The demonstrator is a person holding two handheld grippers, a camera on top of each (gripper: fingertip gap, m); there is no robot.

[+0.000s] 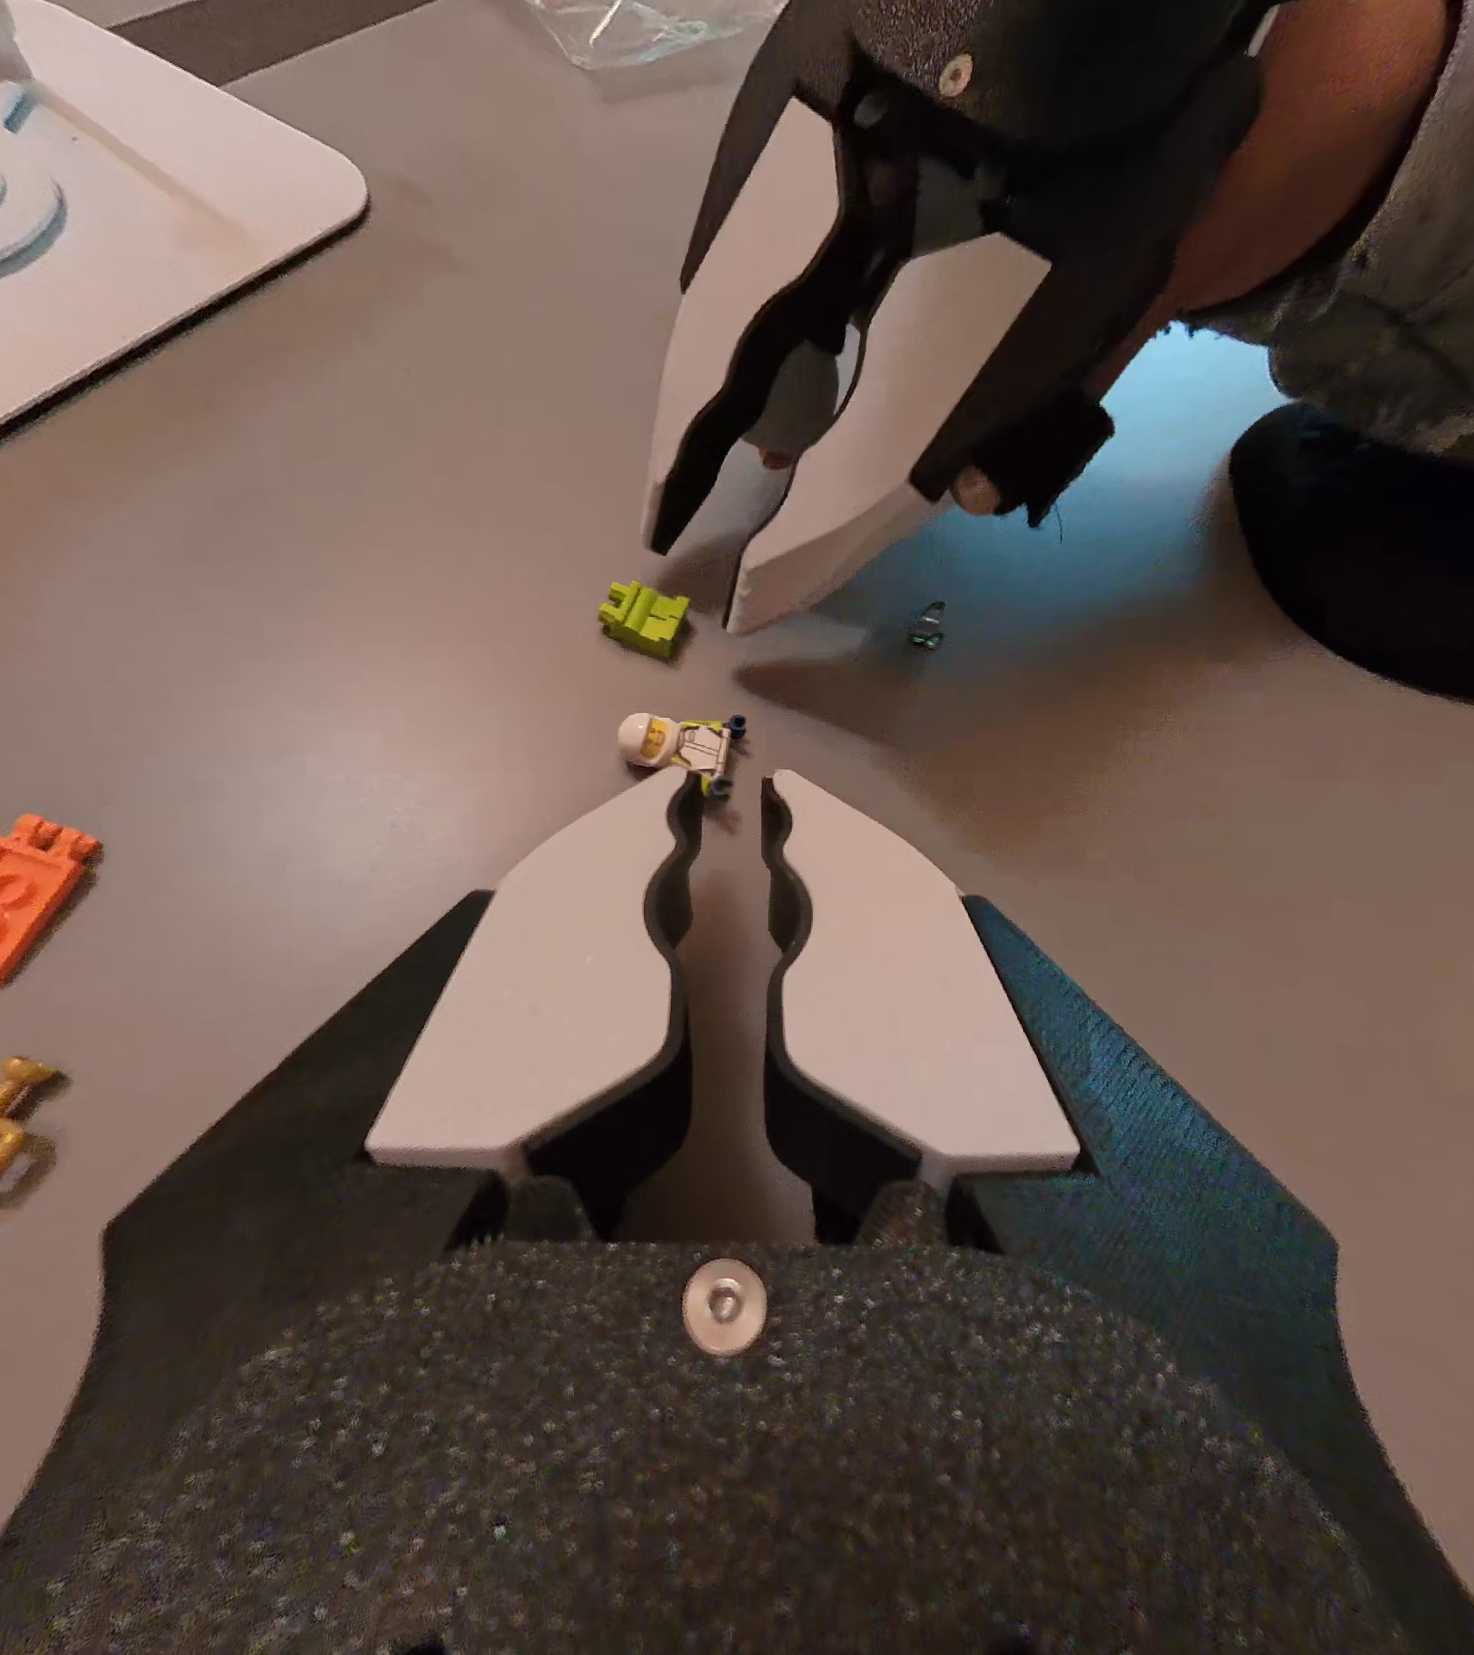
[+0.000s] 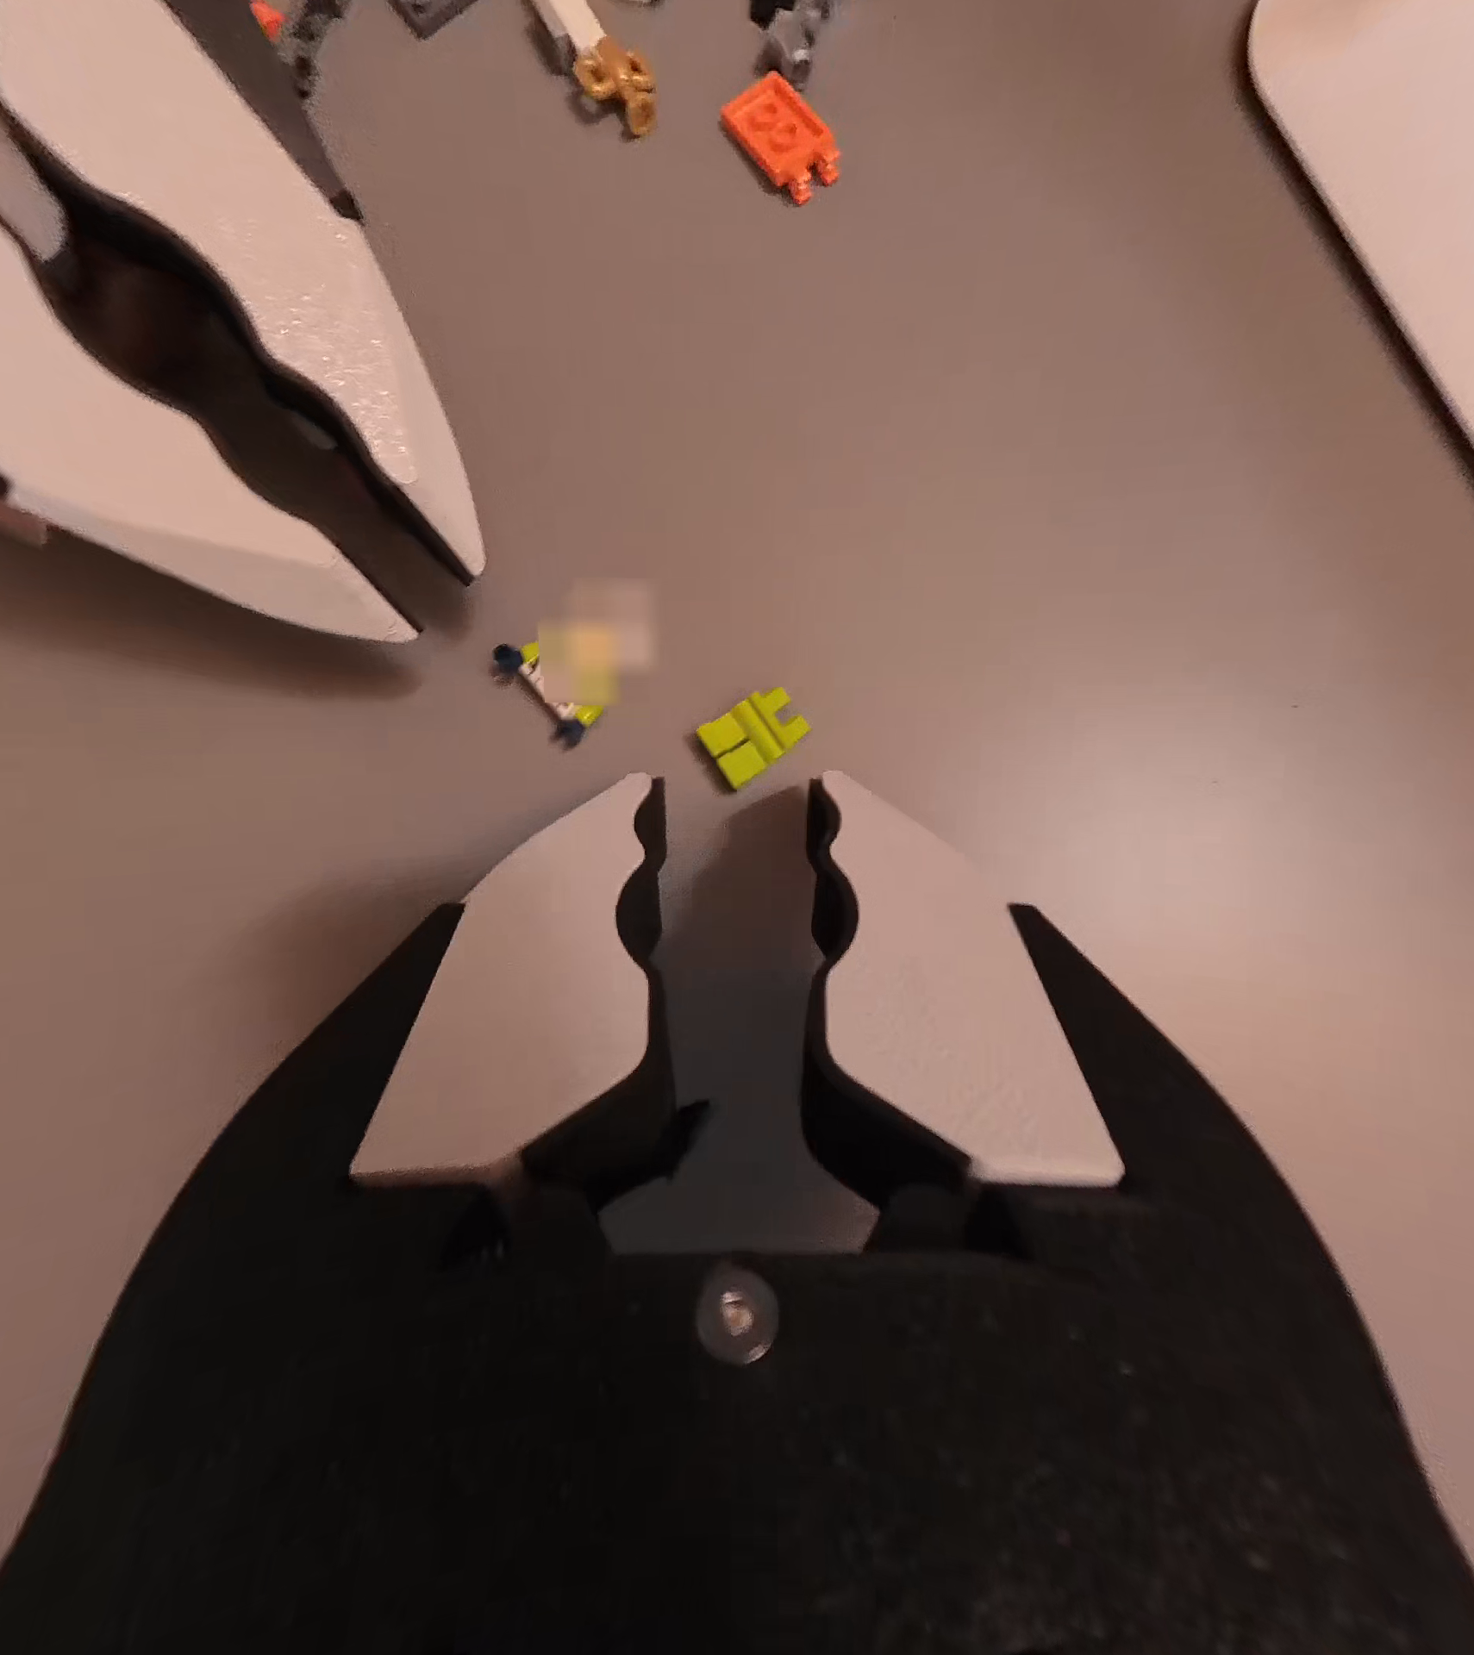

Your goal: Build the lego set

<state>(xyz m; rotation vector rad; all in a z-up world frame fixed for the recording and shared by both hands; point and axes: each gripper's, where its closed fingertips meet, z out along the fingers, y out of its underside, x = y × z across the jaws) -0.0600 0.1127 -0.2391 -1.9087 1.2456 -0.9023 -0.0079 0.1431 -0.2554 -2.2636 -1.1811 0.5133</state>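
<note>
Both tongs stood apart and empty over the grey table point(image 1: 357, 537), the left gripper point(image 1: 732, 777) just near of the lying figure's torso point(image 1: 680, 745), the right gripper point(image 2: 733, 779) just near of the green legs point(image 2: 751, 736).

minifig torso point(image 1: 680, 743) flat beside lime legs point(image 1: 644, 620)

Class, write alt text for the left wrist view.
An open left gripper hovers over a grey table by a small lying white-helmeted minifigure torso; opposite, the open right gripper nears lime-green minifigure legs.
</note>
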